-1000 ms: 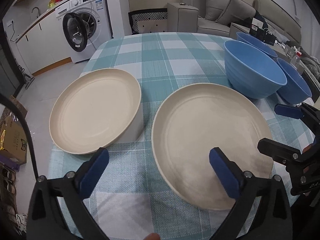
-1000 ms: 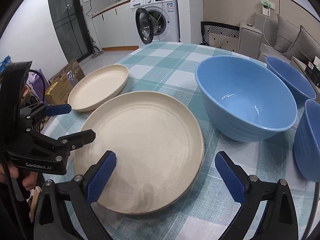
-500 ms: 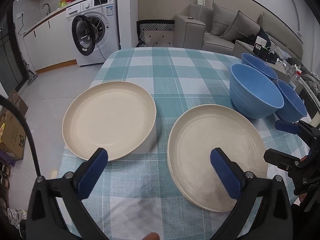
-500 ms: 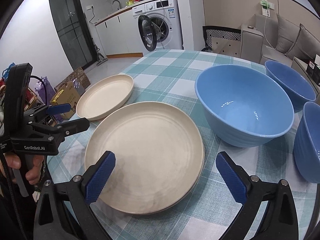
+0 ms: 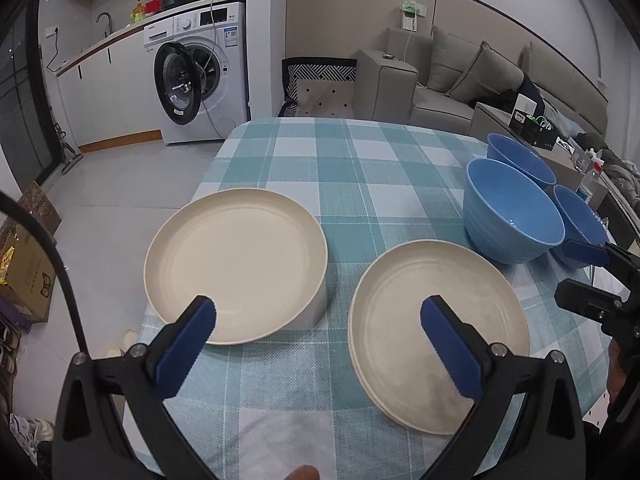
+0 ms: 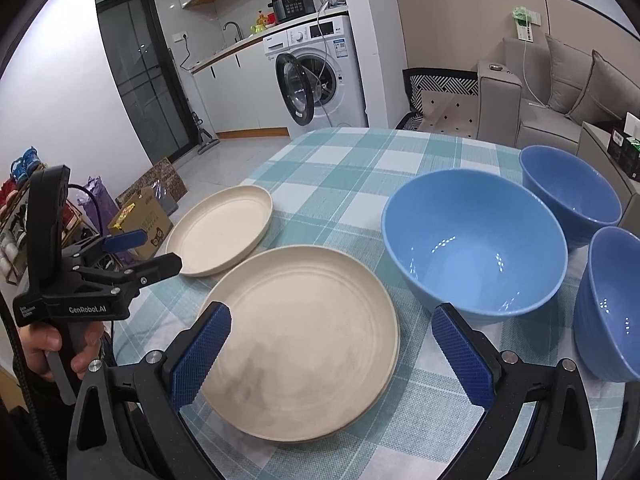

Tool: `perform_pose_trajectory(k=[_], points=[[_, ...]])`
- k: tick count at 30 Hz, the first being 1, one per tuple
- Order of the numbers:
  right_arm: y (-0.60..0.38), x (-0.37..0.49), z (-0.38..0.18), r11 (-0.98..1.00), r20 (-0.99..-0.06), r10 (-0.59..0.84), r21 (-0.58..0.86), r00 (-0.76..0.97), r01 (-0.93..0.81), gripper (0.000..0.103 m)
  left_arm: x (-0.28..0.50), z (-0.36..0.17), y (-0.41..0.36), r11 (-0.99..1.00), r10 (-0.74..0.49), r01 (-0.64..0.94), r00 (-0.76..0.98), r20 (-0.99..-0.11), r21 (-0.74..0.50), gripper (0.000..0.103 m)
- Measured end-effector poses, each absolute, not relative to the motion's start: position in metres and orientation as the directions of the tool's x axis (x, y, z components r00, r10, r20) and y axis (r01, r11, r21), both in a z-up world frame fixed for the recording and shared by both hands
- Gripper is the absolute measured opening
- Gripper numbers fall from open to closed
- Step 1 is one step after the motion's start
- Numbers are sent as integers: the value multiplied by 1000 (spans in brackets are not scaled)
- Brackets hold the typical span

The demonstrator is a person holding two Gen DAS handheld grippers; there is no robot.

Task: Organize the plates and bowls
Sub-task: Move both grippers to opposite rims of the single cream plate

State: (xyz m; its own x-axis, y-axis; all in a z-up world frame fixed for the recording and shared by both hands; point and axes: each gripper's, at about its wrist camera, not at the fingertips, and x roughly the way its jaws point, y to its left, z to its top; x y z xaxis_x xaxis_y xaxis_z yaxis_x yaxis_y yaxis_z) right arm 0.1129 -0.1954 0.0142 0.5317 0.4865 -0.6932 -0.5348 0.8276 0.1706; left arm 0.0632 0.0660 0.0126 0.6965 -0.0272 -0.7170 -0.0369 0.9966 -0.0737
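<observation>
Two cream plates lie on the checked tablecloth (image 5: 360, 168). One plate (image 5: 236, 264) (image 6: 224, 228) sits at the table's left edge. The other plate (image 5: 436, 332) (image 6: 304, 340) is nearer the middle, and a second rim shows under its edge. To the right of it stand three blue bowls: a large bowl (image 5: 512, 216) (image 6: 476, 244), a far bowl (image 5: 520, 160) (image 6: 572, 188) and a right bowl (image 5: 580, 220) (image 6: 612, 308). My left gripper (image 5: 316, 320) (image 6: 156, 249) hovers open above the near side of the plates. My right gripper (image 6: 332, 320) (image 5: 592, 272) is open over the middle plate, holding nothing.
Past the far end of the table are a washing machine (image 5: 200, 80) with its door open and a grey sofa (image 5: 460, 80). Cardboard boxes (image 6: 140, 216) sit on the floor to the left. A person's hand (image 6: 44, 344) grips the left gripper's handle.
Both grippers have drawn back and risen from the table, so the plates and bowls look smaller. Both stay open. The dishes have not moved.
</observation>
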Motion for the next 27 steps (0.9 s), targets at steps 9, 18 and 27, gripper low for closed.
perform_pose_trajectory(k=[9,18,27], points=[[-183,119,37,819,-679,500,167,538,-550,102,62,20,89,992,-16,-75,713,-701,-99,103],[-157,128,51,803,-669,517,163,534,-573,102,63,28,128,981,26,-152,720,-694,-120,103],[-127,142,57,785,-664,540,174,518,-595,102,65,28,163,960,56,-228,720,-691,-160,103]])
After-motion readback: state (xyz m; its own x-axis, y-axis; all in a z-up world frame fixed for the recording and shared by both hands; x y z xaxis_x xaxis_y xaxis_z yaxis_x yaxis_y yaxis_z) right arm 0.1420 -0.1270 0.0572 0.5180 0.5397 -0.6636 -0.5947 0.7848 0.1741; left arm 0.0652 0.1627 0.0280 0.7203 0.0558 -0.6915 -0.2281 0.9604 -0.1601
